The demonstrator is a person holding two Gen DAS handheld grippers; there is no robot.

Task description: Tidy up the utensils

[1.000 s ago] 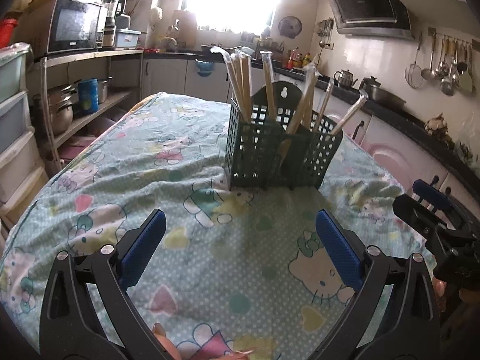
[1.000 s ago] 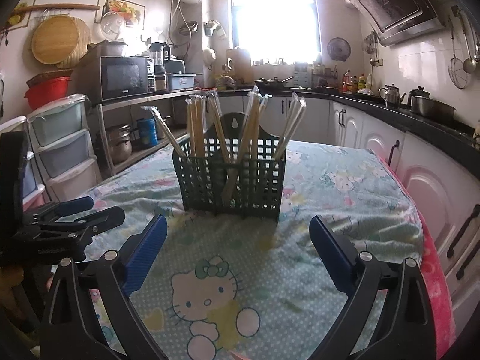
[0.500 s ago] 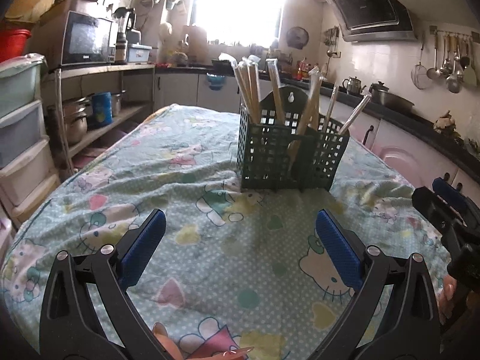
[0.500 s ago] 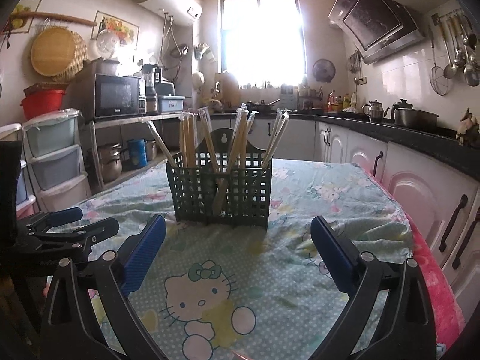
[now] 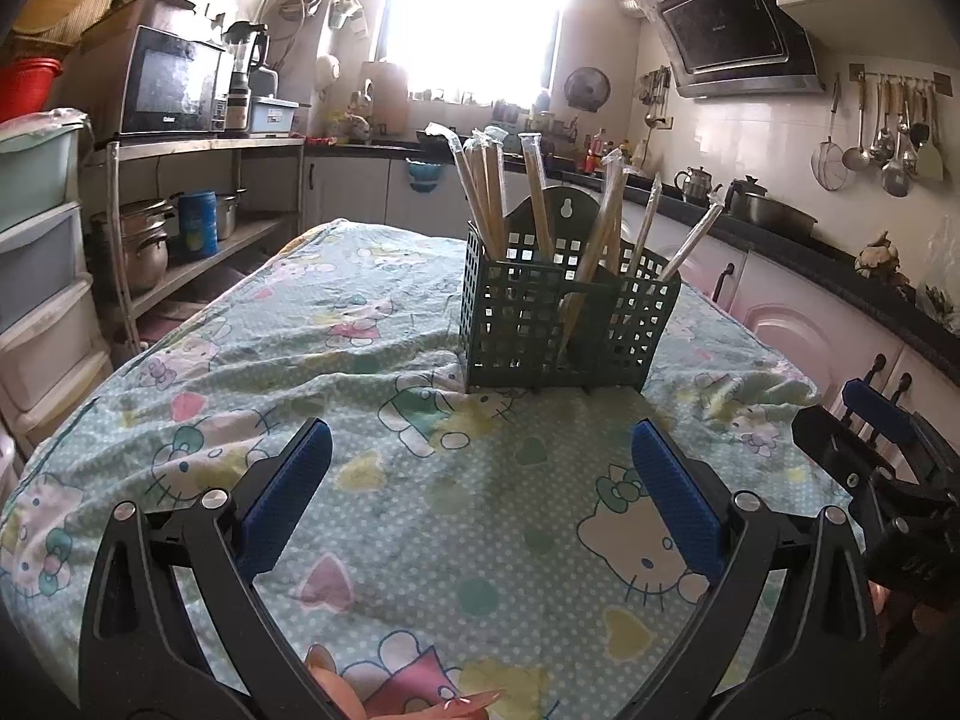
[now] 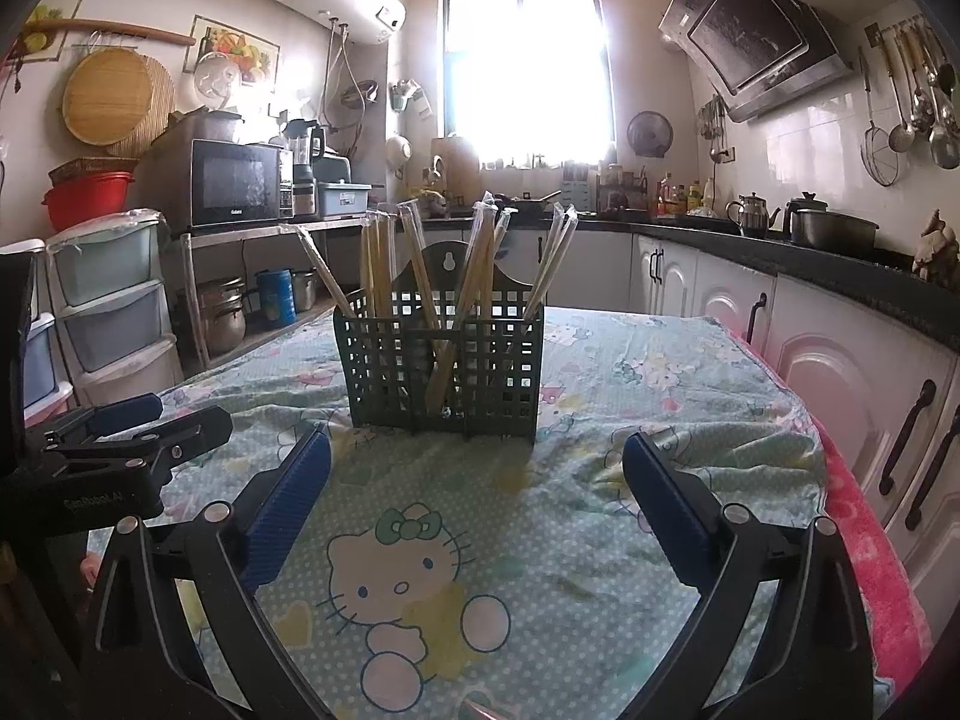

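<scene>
A dark green grid utensil holder (image 5: 564, 324) stands upright on the table and holds several wrapped chopstick pairs (image 5: 489, 192). It also shows in the right wrist view (image 6: 444, 369) with the wrapped chopsticks (image 6: 474, 258) leaning in its compartments. My left gripper (image 5: 477, 489) is open and empty, above the cloth in front of the holder. My right gripper (image 6: 477, 495) is open and empty, also in front of the holder. The right gripper appears at the right edge of the left wrist view (image 5: 882, 450); the left gripper appears at the left of the right wrist view (image 6: 120, 438).
The table wears a Hello Kitty cloth (image 5: 360, 360). A shelf with a microwave (image 6: 234, 183) and plastic drawers (image 6: 114, 318) stands to the left. White cabinets and a dark counter (image 6: 810, 264) run along the right, with a kettle and pot on top.
Both grippers have drawn back and tilted up a little, so the holder sits lower and farther in view. Both stay open and empty.
</scene>
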